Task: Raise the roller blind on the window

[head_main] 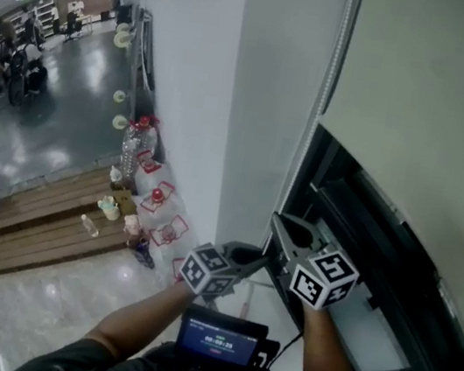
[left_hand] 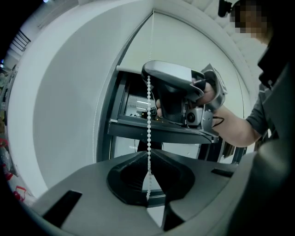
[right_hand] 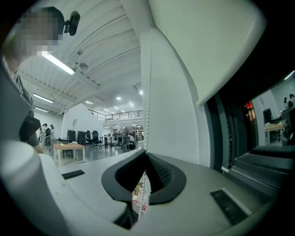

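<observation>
You hold the white beaded pull chain (left_hand: 149, 115) in both tools. The left gripper (left_hand: 148, 157) has its jaws closed together on the chain, pinching the beads at the tips. The right gripper (right_hand: 144, 159) is clamped on the same strand in the same way, just above the left. Stacking the two grips on one strand keeps the pull in a single vertical line, close to the white wall (head_main: 265, 97). The cream fabric roller blind (head_main: 426, 90) covers the upper part of the dark-framed window (head_main: 380, 251), and its lower edge leaves the bottom of the opening exposed. Judge the task as partly complete, with more chain travel likely needed. Keep the strand taut and vertical, because a slack or angled pull may let the beads slip through the pads.
</observation>
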`<state>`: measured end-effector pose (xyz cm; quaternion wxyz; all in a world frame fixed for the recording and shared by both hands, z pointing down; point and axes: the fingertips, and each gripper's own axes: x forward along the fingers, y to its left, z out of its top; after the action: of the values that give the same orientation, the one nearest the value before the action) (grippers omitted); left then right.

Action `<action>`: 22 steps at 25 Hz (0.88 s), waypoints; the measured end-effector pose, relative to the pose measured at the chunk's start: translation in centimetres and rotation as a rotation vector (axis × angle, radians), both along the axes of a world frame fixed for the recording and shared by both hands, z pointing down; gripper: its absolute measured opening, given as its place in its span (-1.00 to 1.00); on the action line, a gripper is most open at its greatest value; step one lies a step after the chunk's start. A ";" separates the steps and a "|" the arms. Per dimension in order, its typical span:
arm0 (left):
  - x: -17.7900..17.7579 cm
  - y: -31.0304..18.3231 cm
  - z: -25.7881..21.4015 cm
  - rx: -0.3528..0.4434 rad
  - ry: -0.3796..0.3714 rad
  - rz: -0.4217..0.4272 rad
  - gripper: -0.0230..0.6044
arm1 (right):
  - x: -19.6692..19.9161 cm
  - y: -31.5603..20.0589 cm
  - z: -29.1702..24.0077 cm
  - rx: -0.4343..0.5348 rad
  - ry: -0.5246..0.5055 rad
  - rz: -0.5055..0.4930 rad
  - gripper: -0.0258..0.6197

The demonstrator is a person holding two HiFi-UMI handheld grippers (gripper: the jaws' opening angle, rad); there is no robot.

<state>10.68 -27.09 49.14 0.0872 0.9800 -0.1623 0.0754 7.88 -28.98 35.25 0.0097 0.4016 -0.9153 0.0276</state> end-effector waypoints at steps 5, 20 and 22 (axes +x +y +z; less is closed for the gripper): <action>-1.8 -0.8 -0.1 0.018 -0.050 -0.049 -0.87 | -0.2 0.2 -0.4 0.001 -0.007 0.001 -0.90; -7.3 1.5 -17.6 0.236 0.164 -0.004 -0.68 | 0.0 0.4 -0.5 0.012 -0.023 -0.007 -0.90; -7.2 2.2 -18.5 0.240 0.136 0.017 -0.63 | 0.0 0.5 -0.5 0.011 -0.026 -0.007 -0.90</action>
<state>3.47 -24.87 30.63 -0.0204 0.9876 -0.1554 -0.0103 7.84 -28.52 34.72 -0.0042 0.3982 -0.9169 0.0278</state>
